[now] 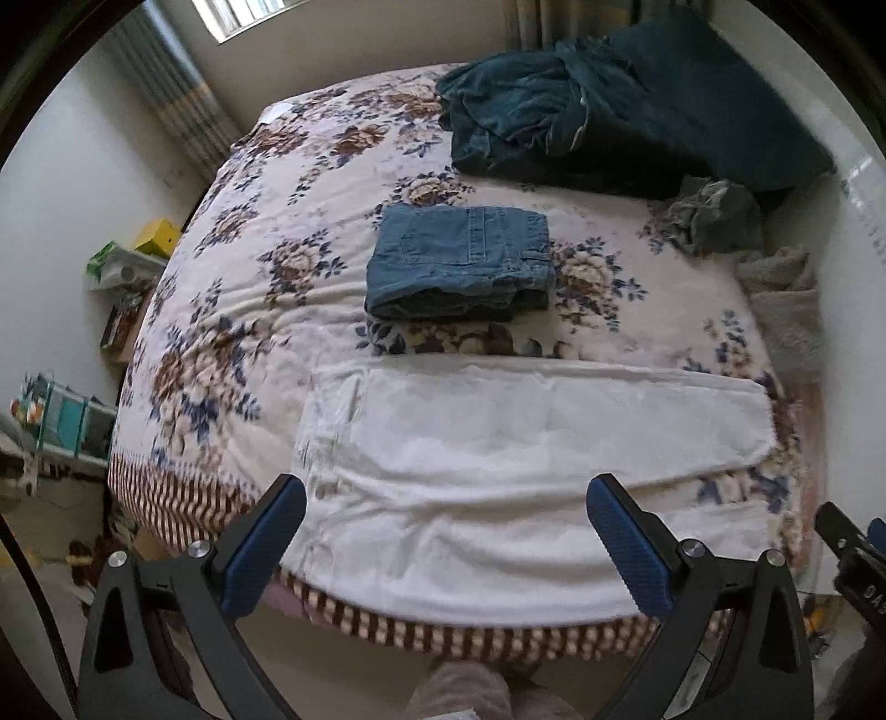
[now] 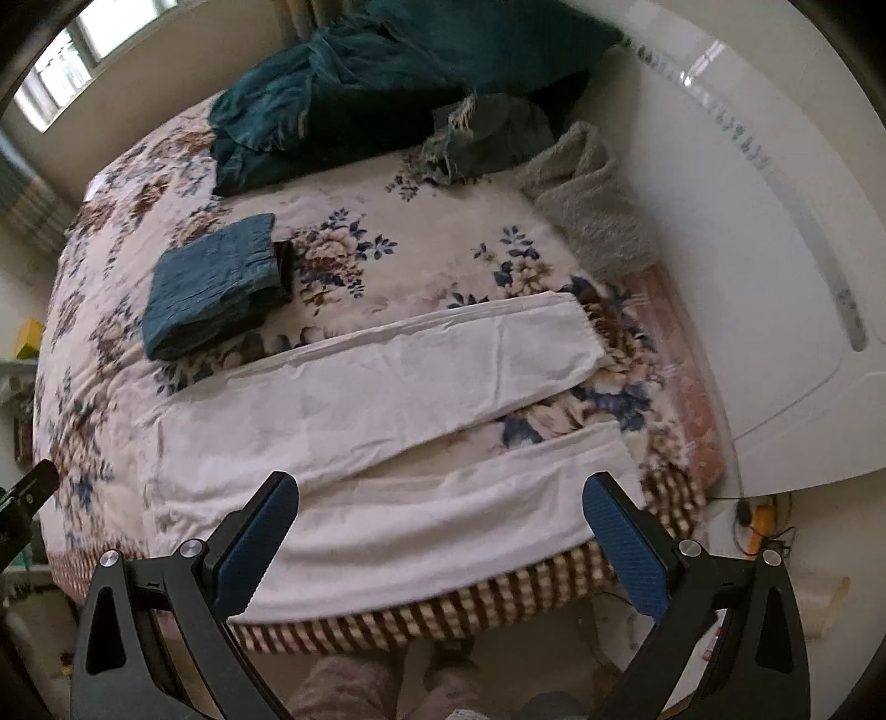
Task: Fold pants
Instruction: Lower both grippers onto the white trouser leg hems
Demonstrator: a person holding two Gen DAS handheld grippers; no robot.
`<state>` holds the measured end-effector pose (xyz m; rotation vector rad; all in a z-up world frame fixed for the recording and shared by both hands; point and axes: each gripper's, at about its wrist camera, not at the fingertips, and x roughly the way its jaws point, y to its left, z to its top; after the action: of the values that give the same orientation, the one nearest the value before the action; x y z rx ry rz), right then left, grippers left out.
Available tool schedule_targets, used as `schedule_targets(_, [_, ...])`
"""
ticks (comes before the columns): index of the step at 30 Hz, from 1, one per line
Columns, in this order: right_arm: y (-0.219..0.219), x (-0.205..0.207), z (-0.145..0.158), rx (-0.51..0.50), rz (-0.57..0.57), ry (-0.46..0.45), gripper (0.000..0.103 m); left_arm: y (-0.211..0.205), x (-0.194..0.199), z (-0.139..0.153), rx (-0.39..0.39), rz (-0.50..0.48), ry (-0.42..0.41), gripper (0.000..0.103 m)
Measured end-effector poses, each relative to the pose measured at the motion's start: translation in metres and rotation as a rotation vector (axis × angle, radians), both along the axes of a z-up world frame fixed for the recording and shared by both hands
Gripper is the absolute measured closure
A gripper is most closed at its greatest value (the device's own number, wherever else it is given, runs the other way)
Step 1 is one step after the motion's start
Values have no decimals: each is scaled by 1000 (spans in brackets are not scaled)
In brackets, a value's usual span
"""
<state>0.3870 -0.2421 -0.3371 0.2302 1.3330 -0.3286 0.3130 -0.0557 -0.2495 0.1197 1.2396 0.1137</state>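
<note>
Ahead of our fingers, the floral-blanketed bed carries white pants nearest, folded jeans beyond, teal bedding farthest.

A bed with a floral blanket fills the room ahead of the gripper, with a daylit window and striped curtain beyond it to the left. White walls surround it; a cluttered shelf stands far left, and a white panel lies to the right.
</note>
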Motion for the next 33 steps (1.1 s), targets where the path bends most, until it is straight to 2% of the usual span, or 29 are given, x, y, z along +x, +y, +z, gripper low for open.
schedule_targets(4, [-18, 43, -52, -3, -18, 32, 0, 3, 58, -48, 61, -19, -24, 0])
schedule_targets(7, [-44, 70, -96, -22, -28, 75, 0, 4, 100, -87, 104, -41, -13, 0])
schedule_targets(11, [-76, 95, -160, -107, -20, 107, 0, 0, 142, -141, 124, -72, 4, 0])
schedule_targets(13, [-88, 110, -199, -120, 11, 148, 0, -10, 158, -172, 137, -117, 20, 0])
schedule_targets(16, [-96, 138, -263, -121, 83, 215, 0, -35, 178, -234, 221, -239, 83, 0])
schedule_targets(20, [-78, 181, -341, -165, 259, 312, 0, -50, 196, -302, 254, -328, 194, 0])
schedule_targets(22, [-70, 195, -369, -188, 336, 356, 1, -55, 201, -332, 273, -364, 240, 0])
schedule_targets(25, [-62, 213, -399, -229, 452, 404, 1, -59, 204, -358, 294, -425, 277, 0])
schedule_targets(29, [-55, 226, -423, -254, 587, 452, 1, -64, 210, -374, 312, -515, 302, 0])
schedule_targets(31, [-53, 231, -433, -248, 636, 477, 3, -64, 217, -375, 296, -539, 317, 0])
schedule_targets(33, [-50, 236, -439, -237, 683, 485, 5, -59, 226, -375, 248, -554, 341, 1])
